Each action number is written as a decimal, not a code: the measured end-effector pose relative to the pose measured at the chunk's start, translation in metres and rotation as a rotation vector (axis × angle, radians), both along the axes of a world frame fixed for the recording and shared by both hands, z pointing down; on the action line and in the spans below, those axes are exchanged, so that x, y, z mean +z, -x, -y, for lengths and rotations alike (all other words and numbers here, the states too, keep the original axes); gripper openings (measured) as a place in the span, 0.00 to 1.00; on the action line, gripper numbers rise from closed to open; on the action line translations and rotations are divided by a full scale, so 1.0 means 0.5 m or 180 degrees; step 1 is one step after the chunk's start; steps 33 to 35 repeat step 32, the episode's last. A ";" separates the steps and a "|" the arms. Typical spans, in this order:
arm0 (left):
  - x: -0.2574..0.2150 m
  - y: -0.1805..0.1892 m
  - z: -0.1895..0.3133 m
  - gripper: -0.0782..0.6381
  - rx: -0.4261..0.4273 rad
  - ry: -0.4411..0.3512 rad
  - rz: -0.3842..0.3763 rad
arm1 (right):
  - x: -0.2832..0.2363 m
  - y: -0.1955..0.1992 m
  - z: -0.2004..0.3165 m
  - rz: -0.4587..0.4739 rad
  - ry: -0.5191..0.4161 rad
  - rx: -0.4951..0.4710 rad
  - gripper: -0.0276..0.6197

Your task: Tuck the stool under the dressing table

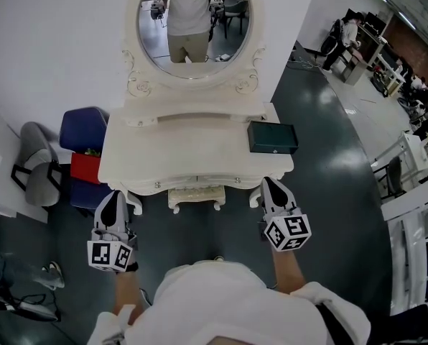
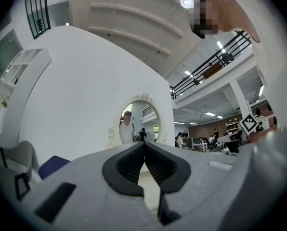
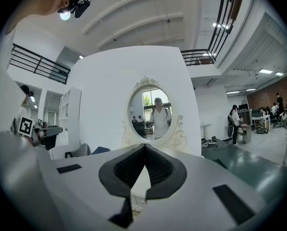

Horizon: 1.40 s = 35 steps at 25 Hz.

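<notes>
Stool point(image 1: 195, 195) mostly under dressing table point(image 1: 185, 146)

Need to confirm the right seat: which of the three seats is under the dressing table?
The cream stool, showing beneath the front edge of the dressing table; the blue chair and the grey chair stand beside its left end.

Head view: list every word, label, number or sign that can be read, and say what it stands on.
No text can be read.
The left gripper and right gripper bear only square black-and-white patterns, no letters.
The box shows nothing legible.
</notes>
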<state>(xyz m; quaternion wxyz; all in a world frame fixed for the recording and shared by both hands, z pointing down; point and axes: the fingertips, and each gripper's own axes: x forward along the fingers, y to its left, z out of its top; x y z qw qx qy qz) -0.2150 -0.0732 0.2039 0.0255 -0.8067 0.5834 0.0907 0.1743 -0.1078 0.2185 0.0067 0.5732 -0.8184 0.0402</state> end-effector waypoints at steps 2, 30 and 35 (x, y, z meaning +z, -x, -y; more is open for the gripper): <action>-0.001 0.002 -0.002 0.13 -0.0013 0.0002 0.0007 | -0.002 0.006 0.004 0.0007 -0.0012 -0.0025 0.04; 0.000 -0.036 -0.026 0.13 -0.0081 -0.0002 -0.0008 | -0.001 -0.003 -0.001 0.0077 0.0020 -0.0203 0.04; 0.000 -0.039 -0.027 0.13 -0.0084 -0.0006 -0.0007 | -0.001 -0.004 -0.001 0.0070 0.0017 -0.0214 0.04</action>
